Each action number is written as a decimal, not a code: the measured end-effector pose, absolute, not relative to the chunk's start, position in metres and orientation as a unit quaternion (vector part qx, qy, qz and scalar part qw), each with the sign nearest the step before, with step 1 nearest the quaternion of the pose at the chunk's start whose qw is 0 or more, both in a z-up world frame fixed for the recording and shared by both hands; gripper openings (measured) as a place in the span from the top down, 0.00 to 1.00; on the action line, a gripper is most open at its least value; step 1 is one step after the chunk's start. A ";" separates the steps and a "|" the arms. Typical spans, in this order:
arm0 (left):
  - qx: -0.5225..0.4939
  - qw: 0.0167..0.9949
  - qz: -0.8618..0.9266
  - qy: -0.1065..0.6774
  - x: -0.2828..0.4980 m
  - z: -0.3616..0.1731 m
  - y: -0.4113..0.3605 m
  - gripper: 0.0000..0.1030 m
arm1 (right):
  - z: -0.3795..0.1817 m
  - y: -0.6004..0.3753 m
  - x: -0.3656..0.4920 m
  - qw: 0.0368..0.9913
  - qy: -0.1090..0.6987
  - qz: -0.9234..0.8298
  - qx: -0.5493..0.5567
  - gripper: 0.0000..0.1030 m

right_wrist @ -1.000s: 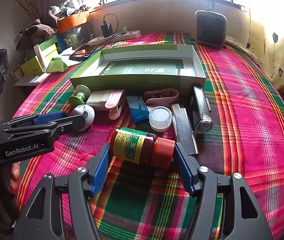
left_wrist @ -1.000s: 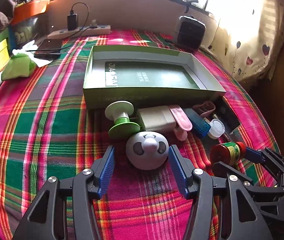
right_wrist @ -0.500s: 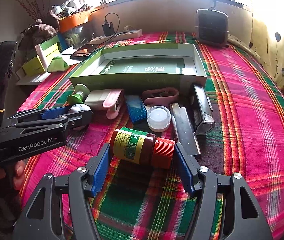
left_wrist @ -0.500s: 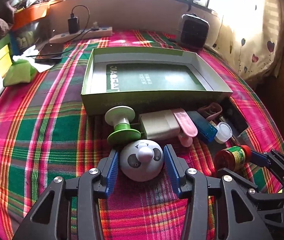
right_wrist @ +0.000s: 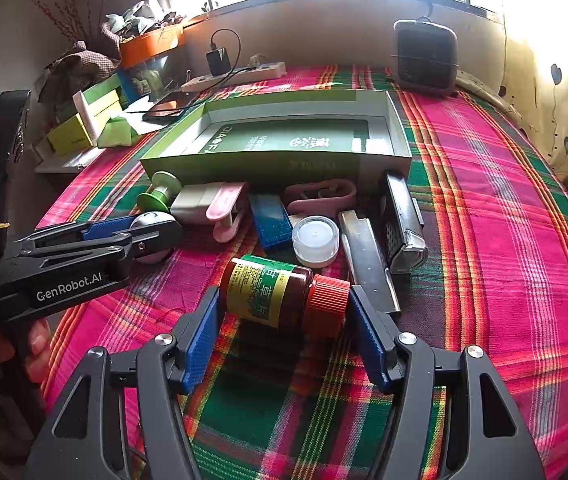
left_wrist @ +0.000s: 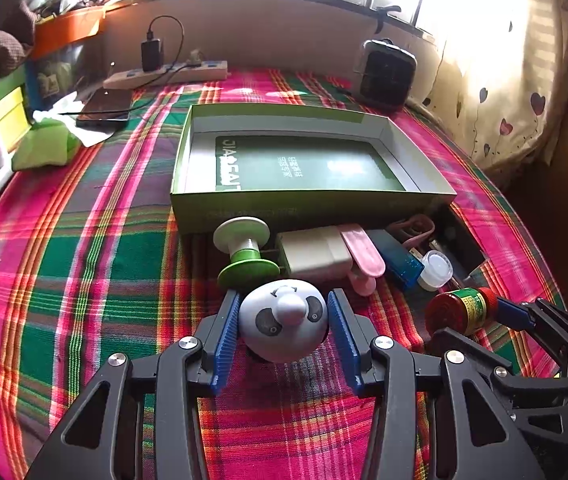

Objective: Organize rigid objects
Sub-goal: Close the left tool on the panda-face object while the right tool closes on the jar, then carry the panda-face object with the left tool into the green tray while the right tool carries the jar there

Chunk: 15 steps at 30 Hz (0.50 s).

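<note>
Two grippers work here: the left gripper (left_wrist: 284,320), jaws just closing, clamps the panda ball (left_wrist: 284,320) and should lift straight into the green box (left_wrist: 312,208), while the right gripper (right_wrist: 280,320) brackets the bottle (right_wrist: 284,296), whether pressing I cannot tell.

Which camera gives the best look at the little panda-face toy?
The left wrist view: the panda-face toy sits front and centre between the left gripper's blue pads, face fully visible. In the right wrist view the toy is mostly hidden behind that gripper's fingers; only a white sliver shows.
</note>
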<state>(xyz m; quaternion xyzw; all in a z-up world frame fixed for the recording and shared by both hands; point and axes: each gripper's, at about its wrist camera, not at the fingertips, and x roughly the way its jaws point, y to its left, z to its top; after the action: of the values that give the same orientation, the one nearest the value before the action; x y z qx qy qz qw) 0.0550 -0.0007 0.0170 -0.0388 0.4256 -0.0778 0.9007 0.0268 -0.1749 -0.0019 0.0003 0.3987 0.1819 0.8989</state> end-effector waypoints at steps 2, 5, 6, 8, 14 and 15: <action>-0.039 0.903 -0.079 0.421 0.054 0.022 -0.001 0.58 | 0.001 -0.175 0.026 0.900 0.396 0.181 -0.001 0.39; -0.038 0.906 -0.081 0.414 0.052 0.030 -0.001 0.58 | 0.006 -0.176 0.027 0.903 0.390 0.179 0.000 0.39; -0.038 0.906 -0.083 0.412 0.052 0.033 -0.001 0.58 | 0.008 -0.177 0.027 0.904 0.387 0.179 0.001 0.39; -0.038 0.908 -0.087 0.407 0.053 0.039 -0.001 0.58 | 0.013 -0.178 0.028 0.906 0.383 0.178 0.002 0.39; -0.032 0.912 -0.098 0.397 0.065 0.056 -0.001 0.58 | 0.031 -0.183 0.040 0.913 0.369 0.174 0.003 0.39; -0.034 0.913 -0.101 0.395 0.069 0.059 0.000 0.58 | 0.034 -0.183 0.044 0.913 0.368 0.174 0.000 0.39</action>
<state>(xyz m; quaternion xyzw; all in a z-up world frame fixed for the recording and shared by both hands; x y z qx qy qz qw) 0.0686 -0.0003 0.0588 -0.0335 0.3945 -0.1007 0.9127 0.0438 -0.1826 0.0340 0.0004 0.3679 0.1738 0.9135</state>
